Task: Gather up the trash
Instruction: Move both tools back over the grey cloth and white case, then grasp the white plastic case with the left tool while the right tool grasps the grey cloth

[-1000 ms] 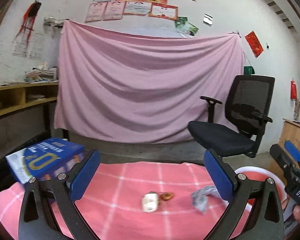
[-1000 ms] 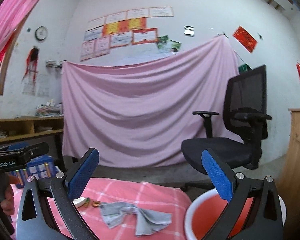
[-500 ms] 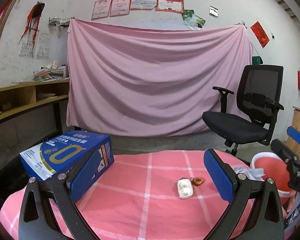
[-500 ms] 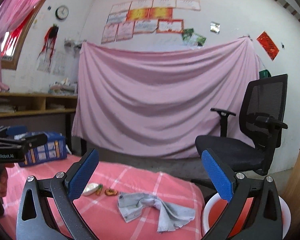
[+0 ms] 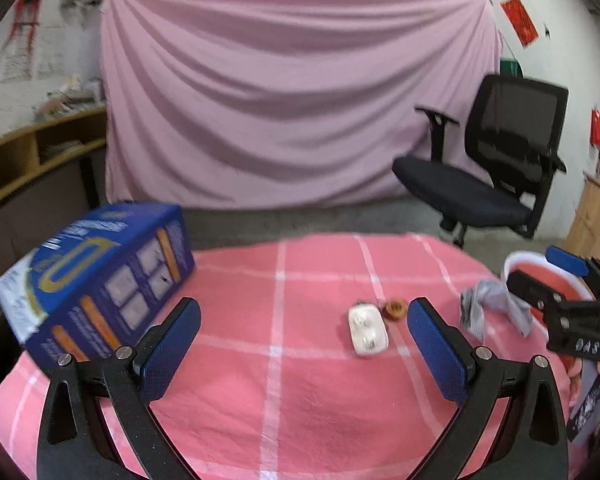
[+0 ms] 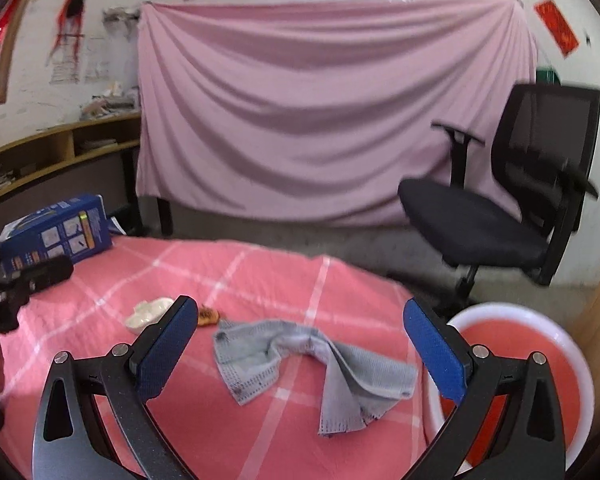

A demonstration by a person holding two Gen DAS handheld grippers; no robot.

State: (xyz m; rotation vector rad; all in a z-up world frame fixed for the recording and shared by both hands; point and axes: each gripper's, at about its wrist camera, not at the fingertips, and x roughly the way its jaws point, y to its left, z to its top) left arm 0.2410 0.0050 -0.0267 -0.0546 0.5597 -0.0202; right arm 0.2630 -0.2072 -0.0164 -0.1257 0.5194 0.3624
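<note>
Blue box (image 5: 96, 276) at table's (image 5: 276, 400) left edge.

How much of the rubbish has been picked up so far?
Apparently none. The red bin shows nothing inside. Both the left hand-held gripper and right hand-held gripper are open and empty. Still on the table: grey rag, white scrap, small orange piece.

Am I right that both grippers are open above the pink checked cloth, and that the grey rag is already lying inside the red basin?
Not quite: the grey rag lies on the pink checked cloth, beside the red basin, not in it, as the right wrist view shows. Both grippers, left and right, are indeed open.
</note>
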